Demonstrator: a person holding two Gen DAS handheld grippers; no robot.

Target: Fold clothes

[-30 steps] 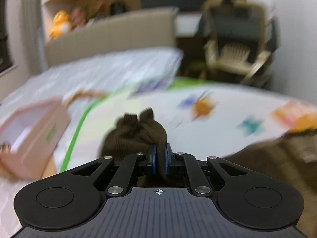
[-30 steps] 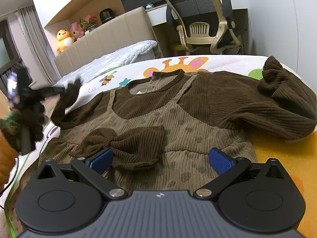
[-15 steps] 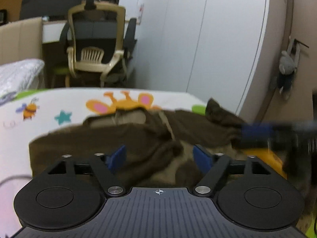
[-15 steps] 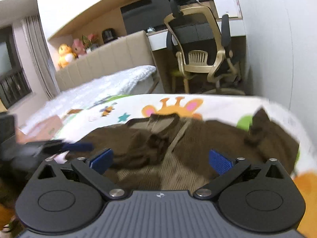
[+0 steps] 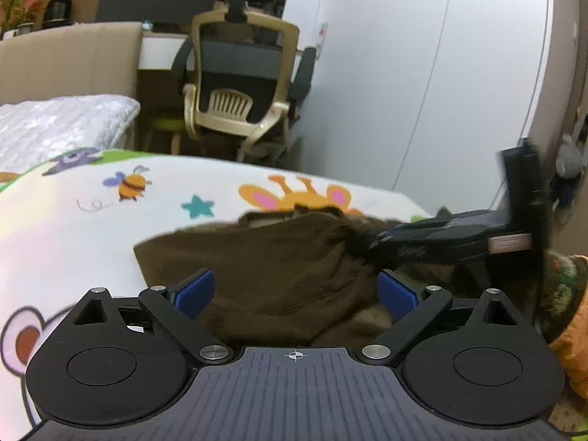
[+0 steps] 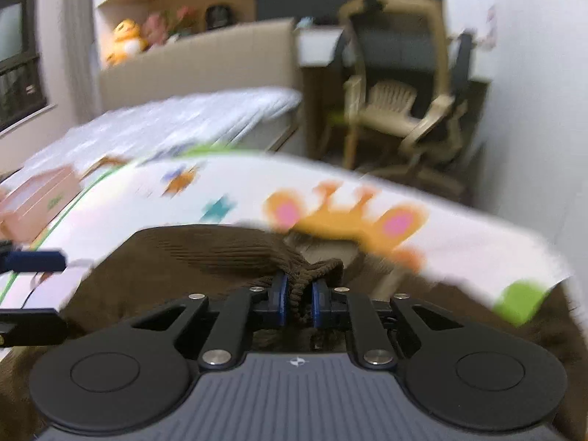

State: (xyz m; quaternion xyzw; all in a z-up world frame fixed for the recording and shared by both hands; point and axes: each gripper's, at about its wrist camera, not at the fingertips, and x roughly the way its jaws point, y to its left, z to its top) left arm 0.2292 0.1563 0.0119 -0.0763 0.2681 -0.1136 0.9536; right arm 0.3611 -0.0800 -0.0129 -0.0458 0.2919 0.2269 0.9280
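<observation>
A brown ribbed dress (image 5: 279,257) lies on a white play mat (image 5: 73,228) printed with animals, one sleeve folded across its body. My left gripper (image 5: 296,292) is open and empty just above the folded sleeve. My right gripper (image 6: 297,301) is shut on a bunched brown sleeve cuff (image 6: 312,270) and holds it over the dress; in the left wrist view it reaches in from the right (image 5: 371,246). The left gripper's blue finger pad (image 6: 33,260) shows at the left edge of the right wrist view.
An office chair (image 5: 239,84) stands beyond the mat by a white wardrobe (image 5: 422,73). A bed with a grey quilt (image 5: 55,128) is at the back left. A pink cardboard box (image 6: 40,198) sits at the mat's left. Orange fabric (image 5: 573,349) lies at the right.
My left gripper let go of the left sleeve after carrying it across the dress and is now open. My right gripper closed on the other sleeve cuff and is moving it left.
</observation>
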